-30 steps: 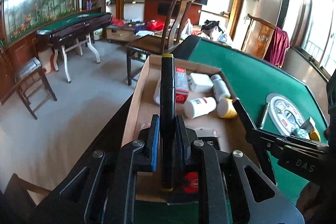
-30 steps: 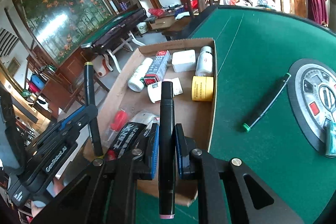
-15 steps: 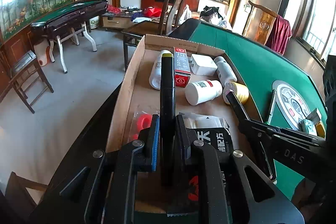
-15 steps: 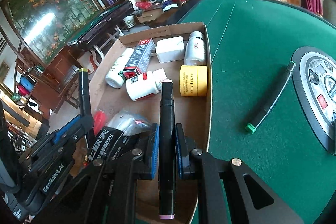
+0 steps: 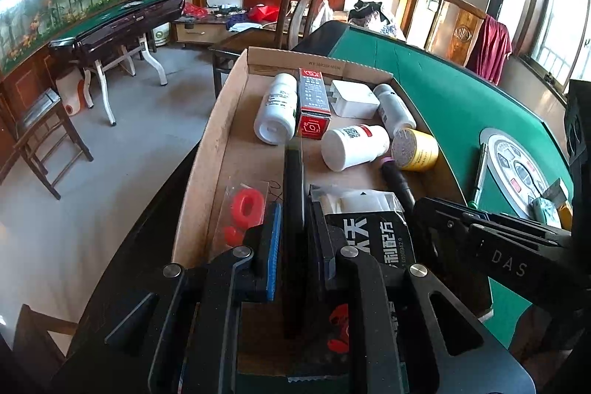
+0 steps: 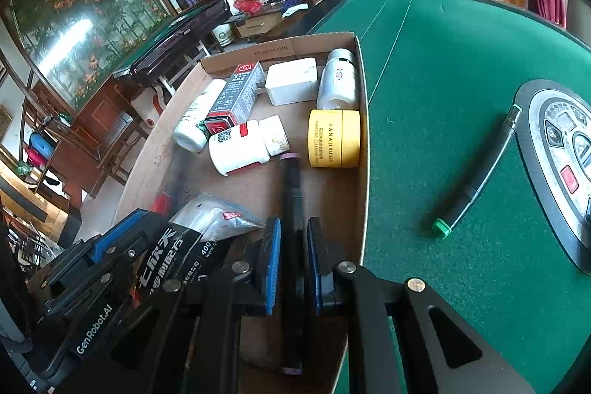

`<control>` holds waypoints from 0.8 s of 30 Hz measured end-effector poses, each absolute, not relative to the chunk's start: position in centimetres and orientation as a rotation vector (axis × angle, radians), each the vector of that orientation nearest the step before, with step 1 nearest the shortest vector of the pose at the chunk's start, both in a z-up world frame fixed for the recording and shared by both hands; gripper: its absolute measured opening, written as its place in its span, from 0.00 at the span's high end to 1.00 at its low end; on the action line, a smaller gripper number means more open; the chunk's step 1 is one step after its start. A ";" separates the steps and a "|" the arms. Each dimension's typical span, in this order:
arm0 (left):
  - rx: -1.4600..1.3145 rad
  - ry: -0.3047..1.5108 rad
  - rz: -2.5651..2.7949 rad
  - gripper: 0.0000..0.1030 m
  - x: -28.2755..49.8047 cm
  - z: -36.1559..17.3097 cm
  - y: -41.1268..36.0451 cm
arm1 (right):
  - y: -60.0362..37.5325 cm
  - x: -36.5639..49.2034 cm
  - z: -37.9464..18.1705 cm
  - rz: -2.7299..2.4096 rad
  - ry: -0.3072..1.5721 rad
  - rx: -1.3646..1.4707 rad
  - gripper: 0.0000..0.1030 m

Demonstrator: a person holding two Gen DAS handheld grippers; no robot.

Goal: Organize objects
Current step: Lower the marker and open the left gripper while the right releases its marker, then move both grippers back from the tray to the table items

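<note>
My left gripper is shut on a black marker with a yellow-green tip, held low over the cardboard box. In the right wrist view my right gripper is shut on a black marker with a pink tip, its tip near the white bottle and the yellow jar. The right gripper with its marker also shows at the right of the left wrist view. A third marker with a green cap lies on the green felt table.
Inside the box lie several white bottles, a red and grey carton, a white charger, a bag with red rings and a black packet. A round control panel sits in the table. Chairs and another table stand beyond.
Both grippers have sunk toward the box with their markers and tipped further down. The box contents now appear closer and larger. The jaws have stayed shut.
</note>
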State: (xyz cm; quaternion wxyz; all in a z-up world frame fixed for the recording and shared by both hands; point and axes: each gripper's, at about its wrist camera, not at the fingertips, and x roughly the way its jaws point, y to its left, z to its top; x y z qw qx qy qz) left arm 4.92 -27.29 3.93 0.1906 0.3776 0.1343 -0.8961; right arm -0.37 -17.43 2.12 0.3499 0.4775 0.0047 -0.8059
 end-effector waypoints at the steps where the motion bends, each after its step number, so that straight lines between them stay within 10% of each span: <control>1: 1.064 0.380 -2.516 0.86 4.9 3.9 -27.3 | -17.4 -0.3 2.1 -2.083 0.013 1.237 0.87; 24: 1.097 0.243 -2.603 0.85 3.4 7.3 -21.6 | -5.8 -0.9 5.4 -2.105 -0.224 1.184 0.86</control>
